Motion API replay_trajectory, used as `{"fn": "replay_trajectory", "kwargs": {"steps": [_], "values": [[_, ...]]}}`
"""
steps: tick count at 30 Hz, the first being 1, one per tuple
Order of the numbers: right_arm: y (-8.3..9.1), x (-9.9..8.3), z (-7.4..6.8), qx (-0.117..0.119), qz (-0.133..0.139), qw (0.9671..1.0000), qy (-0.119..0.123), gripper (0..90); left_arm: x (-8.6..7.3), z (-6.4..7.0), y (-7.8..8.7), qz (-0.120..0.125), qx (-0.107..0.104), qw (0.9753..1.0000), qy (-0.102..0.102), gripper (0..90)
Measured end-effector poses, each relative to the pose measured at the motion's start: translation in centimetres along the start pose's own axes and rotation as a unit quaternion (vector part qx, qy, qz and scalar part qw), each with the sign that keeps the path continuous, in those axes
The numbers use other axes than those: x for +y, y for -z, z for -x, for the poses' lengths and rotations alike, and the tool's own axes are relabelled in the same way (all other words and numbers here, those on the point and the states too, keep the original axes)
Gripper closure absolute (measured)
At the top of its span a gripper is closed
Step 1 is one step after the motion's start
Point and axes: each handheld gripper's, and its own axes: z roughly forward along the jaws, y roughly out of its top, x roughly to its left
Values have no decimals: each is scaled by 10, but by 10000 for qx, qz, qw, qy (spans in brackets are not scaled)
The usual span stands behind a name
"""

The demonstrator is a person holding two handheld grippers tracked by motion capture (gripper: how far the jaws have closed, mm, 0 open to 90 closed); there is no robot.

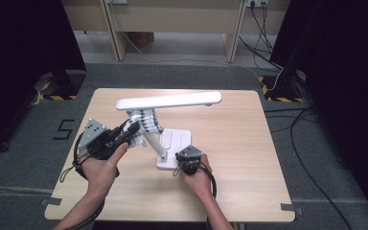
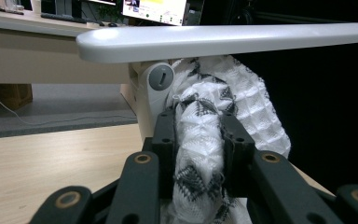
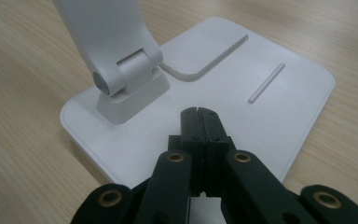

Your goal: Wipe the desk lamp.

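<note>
A white desk lamp stands mid-table, its long head (image 1: 168, 100) level over a slanted arm (image 1: 152, 142) and flat base (image 1: 175, 141). A white cloth with black zigzag pattern (image 1: 143, 122) is bunched against the arm just under the head. My left gripper (image 1: 124, 133) is shut on that cloth (image 2: 198, 140), jaws clamped either side of it near the arm's upper hinge (image 2: 160, 77). My right gripper (image 1: 188, 160) is shut with nothing in it, its tips (image 3: 199, 114) resting on the lamp base (image 3: 270, 116) beside the arm's lower hinge (image 3: 121, 77).
The wooden table (image 1: 230, 143) has bare room right of the lamp and along the front edge. Cables (image 1: 311, 143) run over the grey floor at the right. A desk (image 1: 172, 19) stands beyond the table.
</note>
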Motion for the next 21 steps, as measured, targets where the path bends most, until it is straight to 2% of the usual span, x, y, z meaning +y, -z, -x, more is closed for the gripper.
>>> {"fn": "replay_trajectory", "kwargs": {"steps": [21], "values": [[0, 0, 0, 0, 3, 10000, 4, 900, -13, 4, -8, -83, 171, 9998, 77, 713]]}}
